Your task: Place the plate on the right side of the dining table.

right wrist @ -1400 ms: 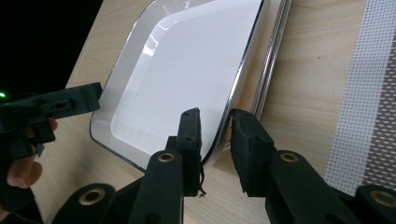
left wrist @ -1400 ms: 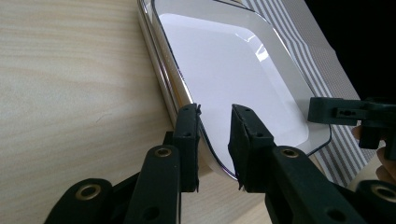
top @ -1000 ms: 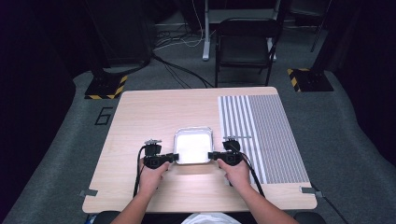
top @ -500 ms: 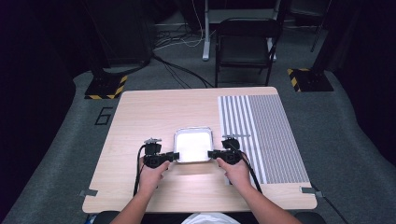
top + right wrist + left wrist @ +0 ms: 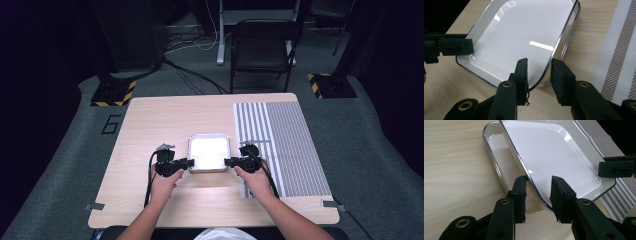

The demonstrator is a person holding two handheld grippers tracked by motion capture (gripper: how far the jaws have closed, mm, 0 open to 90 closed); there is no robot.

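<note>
Left hand-held gripper (image 5: 537,197): jaws just opening, spread astride the near-left rim of the upper tray (image 5: 554,152), pads no longer pressing it. Right hand-held gripper (image 5: 539,76): likewise just opening, jaws parted on either side of the opposite rim, clear of it. Judged: release under way, tray set down and placement step near complete; withdrawal of both tools likely next.

Upper tray: white, glossy, rounded corners, shallow raised lip with a dark-looking edge, bare inside. Seated slightly askew in a second tray of like shape, the lower tray (image 5: 495,157), whose chrome-bright rim showed at the left in the left gripper view. Whether fully nested, could not tell.

Stack located centre-front on the pale wooden worktop (image 5: 150,125), just beside a striped grey mat (image 5: 290,145) on the right.
</note>
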